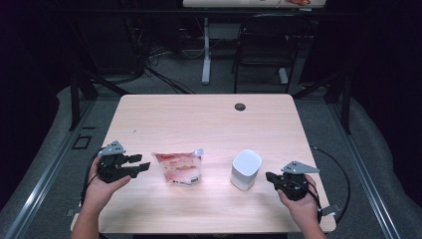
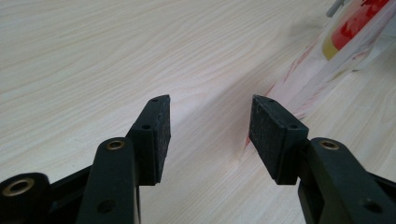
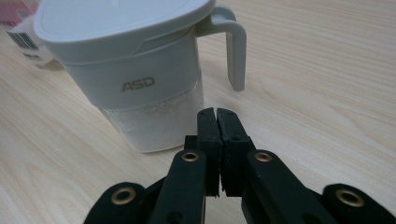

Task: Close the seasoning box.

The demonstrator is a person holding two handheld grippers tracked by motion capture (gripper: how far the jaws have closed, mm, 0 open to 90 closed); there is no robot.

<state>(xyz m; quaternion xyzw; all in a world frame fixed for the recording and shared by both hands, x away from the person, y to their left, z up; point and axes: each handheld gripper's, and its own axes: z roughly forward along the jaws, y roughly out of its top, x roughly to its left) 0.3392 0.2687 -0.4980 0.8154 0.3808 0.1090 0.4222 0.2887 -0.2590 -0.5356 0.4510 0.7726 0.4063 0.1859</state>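
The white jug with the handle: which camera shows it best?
The right gripper view: the jug is close, with lid, handle and lettering clear. The high view shows it small, handle hidden.

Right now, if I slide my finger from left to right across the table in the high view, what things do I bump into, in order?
left gripper → pouch with the red print → white lidded jug → right gripper
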